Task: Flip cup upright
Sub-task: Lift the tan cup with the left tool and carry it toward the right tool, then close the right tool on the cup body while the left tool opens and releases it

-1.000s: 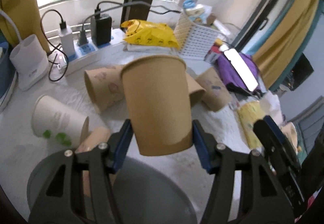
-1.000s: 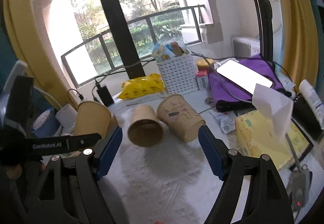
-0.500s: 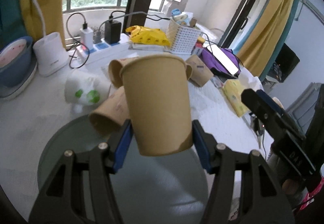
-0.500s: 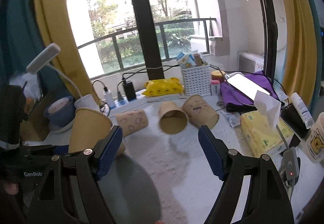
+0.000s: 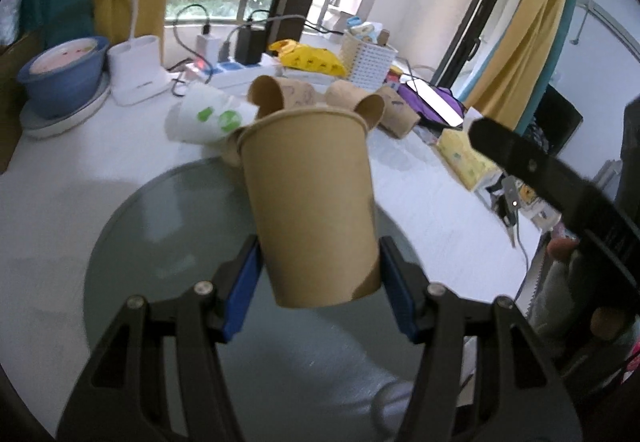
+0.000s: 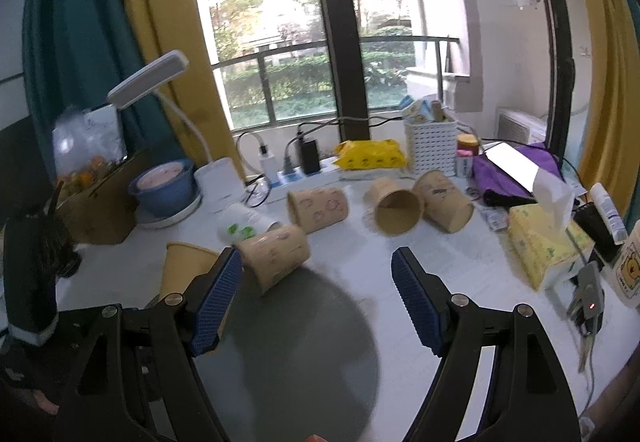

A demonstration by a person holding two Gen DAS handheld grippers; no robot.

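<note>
My left gripper (image 5: 320, 290) is shut on a plain brown paper cup (image 5: 310, 202), held upright with its mouth up, above a round grey mat (image 5: 168, 242). The same cup (image 6: 184, 274) shows at the left of the right wrist view, behind my left finger. My right gripper (image 6: 316, 302) is open and empty above the grey mat (image 6: 304, 354). Several paper cups lie on their sides on the white table: a printed brown one (image 6: 276, 254) at the mat's far edge, a white one with green dots (image 6: 244, 226), another printed one (image 6: 318, 208), a plain one (image 6: 396, 210) and one more (image 6: 442, 202).
At the back stand a blue bowl (image 6: 164, 186), a white lamp base (image 6: 218, 182), a power strip with chargers (image 6: 296, 166), a yellow packet (image 6: 370, 156) and a white basket (image 6: 430, 142). A tissue box (image 6: 540, 246), a purple bag with a phone (image 6: 516, 166) and keys (image 6: 588, 306) lie at the right.
Both grippers have pulled back and risen, so more of the table shows. The left gripper has carried the brown cup over the grey mat. The right gripper stays open.
</note>
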